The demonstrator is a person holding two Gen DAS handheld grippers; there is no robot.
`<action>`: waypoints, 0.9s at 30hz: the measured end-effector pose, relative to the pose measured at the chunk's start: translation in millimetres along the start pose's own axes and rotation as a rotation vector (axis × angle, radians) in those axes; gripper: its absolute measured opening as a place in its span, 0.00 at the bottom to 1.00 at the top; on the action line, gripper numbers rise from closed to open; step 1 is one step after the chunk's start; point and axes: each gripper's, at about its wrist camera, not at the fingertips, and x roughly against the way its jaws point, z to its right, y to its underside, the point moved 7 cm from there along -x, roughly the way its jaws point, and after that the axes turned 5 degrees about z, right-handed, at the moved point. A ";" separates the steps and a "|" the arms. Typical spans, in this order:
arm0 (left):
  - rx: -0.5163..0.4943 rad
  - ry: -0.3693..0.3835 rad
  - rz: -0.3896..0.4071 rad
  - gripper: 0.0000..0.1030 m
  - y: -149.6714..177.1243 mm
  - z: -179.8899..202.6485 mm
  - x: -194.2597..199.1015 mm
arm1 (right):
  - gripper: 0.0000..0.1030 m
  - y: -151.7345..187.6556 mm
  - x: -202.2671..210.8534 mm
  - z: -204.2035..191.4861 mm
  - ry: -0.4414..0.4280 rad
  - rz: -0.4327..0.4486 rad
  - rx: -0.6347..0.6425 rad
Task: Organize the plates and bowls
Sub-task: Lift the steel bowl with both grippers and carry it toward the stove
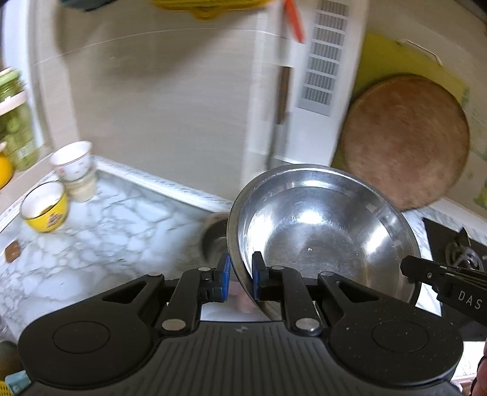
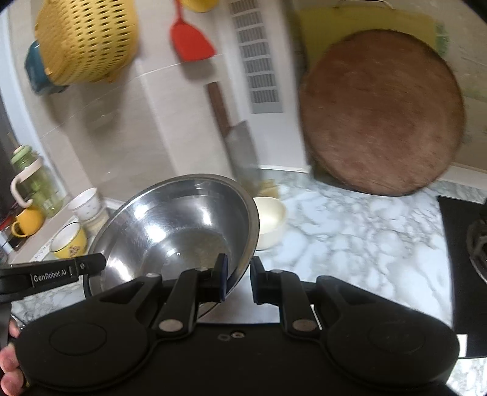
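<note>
A large steel bowl (image 1: 319,225) is held tilted above the marble counter by both grippers. My left gripper (image 1: 240,277) is shut on its left rim, one blue pad inside and one outside. My right gripper (image 2: 239,278) is shut on the bowl's (image 2: 173,225) right rim the same way. The right gripper's body shows at the right edge of the left wrist view (image 1: 444,283). A small cream bowl (image 2: 269,222) sits on the counter just behind the steel bowl. A yellow cup (image 1: 45,207) and two stacked white cups (image 1: 74,170) stand at the back left.
A round wooden board (image 2: 383,112) leans on the wall at back right, over a yellow board (image 2: 359,21). A cleaver (image 2: 237,140), red spatula (image 2: 190,39) and yellow colander (image 2: 85,42) hang on the wall. A black stove (image 2: 465,243) is at right. A green jar (image 2: 36,182) stands far left.
</note>
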 end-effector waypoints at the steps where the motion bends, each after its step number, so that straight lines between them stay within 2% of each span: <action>1: -0.009 0.010 -0.001 0.13 0.2 9.2 -1.3 | 0.15 0.7 2.1 8.5 0.011 0.003 -0.009; 8: -0.067 0.075 -0.032 0.13 15.4 63.6 -22.0 | 0.15 10.8 11.0 63.6 0.086 0.000 -0.070; 14: -0.091 0.107 -0.112 0.13 44.7 98.1 -55.9 | 0.15 33.7 7.6 100.1 0.158 -0.025 -0.087; 21: -0.121 0.131 -0.172 0.13 80.1 123.3 -86.0 | 0.15 64.3 -6.4 133.4 0.217 -0.085 -0.096; 27: -0.154 0.132 -0.176 0.13 96.4 130.7 -97.4 | 0.15 84.1 -16.4 149.2 0.225 -0.123 -0.116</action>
